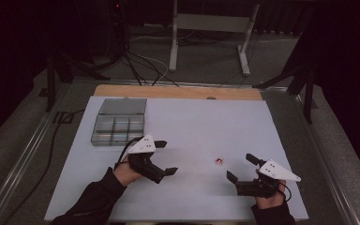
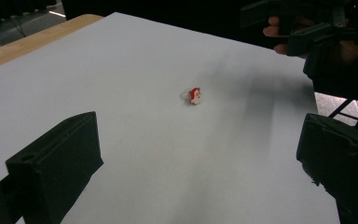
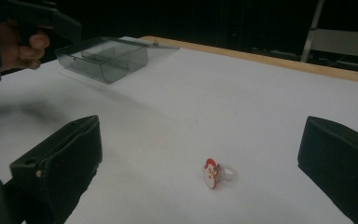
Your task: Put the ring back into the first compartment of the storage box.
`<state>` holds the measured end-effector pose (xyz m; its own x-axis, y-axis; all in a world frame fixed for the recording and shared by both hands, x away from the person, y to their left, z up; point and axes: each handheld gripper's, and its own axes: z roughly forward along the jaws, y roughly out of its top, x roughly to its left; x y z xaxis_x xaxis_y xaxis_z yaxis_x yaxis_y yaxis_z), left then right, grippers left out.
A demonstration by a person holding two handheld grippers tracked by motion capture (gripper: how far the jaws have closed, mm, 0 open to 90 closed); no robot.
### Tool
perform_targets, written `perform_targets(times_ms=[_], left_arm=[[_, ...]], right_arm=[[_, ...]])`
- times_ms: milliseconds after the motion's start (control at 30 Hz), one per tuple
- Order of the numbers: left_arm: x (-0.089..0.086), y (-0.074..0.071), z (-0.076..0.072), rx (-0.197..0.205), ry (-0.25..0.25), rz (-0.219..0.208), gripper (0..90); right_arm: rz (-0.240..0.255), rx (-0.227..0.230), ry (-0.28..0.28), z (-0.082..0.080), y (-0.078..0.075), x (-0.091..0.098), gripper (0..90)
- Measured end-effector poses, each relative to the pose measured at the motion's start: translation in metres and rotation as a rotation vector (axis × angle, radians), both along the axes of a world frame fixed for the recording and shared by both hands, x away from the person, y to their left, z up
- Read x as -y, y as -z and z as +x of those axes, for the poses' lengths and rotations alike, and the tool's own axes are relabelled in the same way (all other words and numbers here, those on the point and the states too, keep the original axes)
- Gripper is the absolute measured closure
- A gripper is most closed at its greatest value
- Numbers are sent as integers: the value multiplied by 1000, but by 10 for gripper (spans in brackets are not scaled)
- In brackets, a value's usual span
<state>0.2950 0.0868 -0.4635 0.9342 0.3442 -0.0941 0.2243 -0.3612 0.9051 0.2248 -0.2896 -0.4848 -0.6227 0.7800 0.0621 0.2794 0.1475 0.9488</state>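
Looking down from the high view, a white table point(image 1: 192, 117) carries a clear plastic box point(image 1: 119, 122) with small compartments near its far left corner, its lid folded back. A tiny Santa ring point(image 1: 220, 161) lies alone on the white surface, between the two grippers and a little nearer to the right one. The left gripper point(image 1: 165, 158) is held over the table by the person's left hand point(image 1: 126, 172); its jaws stand wide apart and hold nothing. The right gripper point(image 1: 238, 168), in the right hand point(image 1: 268, 199), also has its jaws spread wide and empty. Both point roughly toward the ring, and neither touches it.

From the left gripper view, the two black jaws rise at the bottom corners, far from each other, with only bare table between them. The Santa ring point(image 2: 195, 95) lies ahead of them, well apart, its red and white face visible. The right gripper point(image 2: 303, 25) shows at the top right, above the table edge.

From the right gripper view, the jaws are again wide apart and empty. The Santa ring point(image 3: 216, 173) rests on the table between them, somewhat ahead, standing on its edge with the clear band behind the face. The clear plastic box point(image 3: 107, 58) sits farther back at the left, and the left hand point(image 3: 16, 46) shows at the top left corner.
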Motion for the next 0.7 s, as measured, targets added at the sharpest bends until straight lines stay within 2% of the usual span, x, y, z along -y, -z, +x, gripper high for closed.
perform_targets(times_ms=[300,433,700], left_arm=[[37,5,8,-17,53,19,4],[54,7,9,-22,73,14,4],[88,17,15,-53,77,17,4]], right_arm=[[-4,6,2,0,-2,1,0],[3,12,6,0,-3,2,0],[17,24,17,0,-6,4,0]])
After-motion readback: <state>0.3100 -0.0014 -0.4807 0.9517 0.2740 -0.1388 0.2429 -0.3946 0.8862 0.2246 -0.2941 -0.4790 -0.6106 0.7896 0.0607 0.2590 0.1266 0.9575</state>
